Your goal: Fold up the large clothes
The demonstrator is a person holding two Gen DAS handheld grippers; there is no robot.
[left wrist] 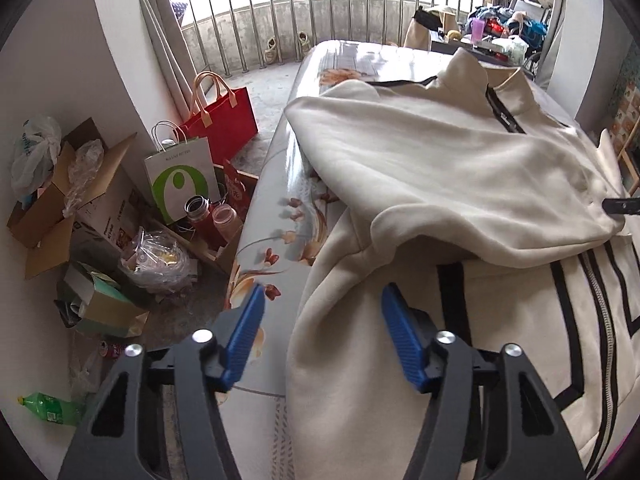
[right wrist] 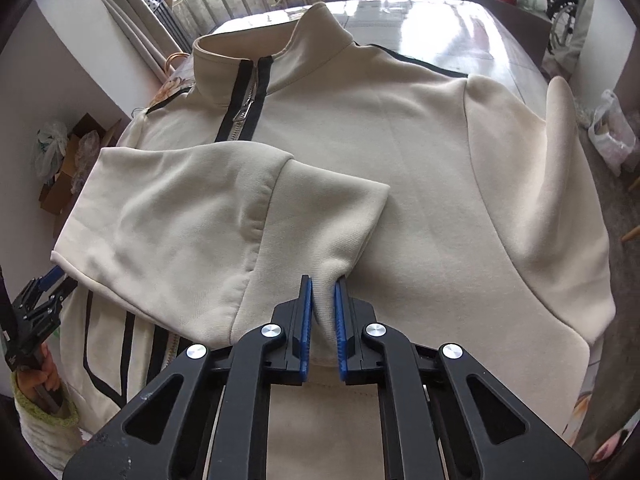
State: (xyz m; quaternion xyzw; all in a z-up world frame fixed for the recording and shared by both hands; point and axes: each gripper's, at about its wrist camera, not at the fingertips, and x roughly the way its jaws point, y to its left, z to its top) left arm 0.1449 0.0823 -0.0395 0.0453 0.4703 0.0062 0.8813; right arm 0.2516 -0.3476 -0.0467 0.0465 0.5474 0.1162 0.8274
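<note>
A cream jacket with black stripes and a zip lies spread on a glossy floral table. One sleeve is folded across its chest. My right gripper is shut on a pinch of that sleeve's cuff, and the fabric rises between the blue pads. My left gripper stands open at the jacket's left edge, near the folded sleeve. Cloth lies under and between its jaws, and the pads do not press on it. The right wrist view shows the left gripper at the far left, held by a hand.
On the floor left of the table stand a red bag, a white paper bag, cardboard boxes, flasks and a green bottle. A balcony railing runs behind. A cluttered dark table stands at the far right.
</note>
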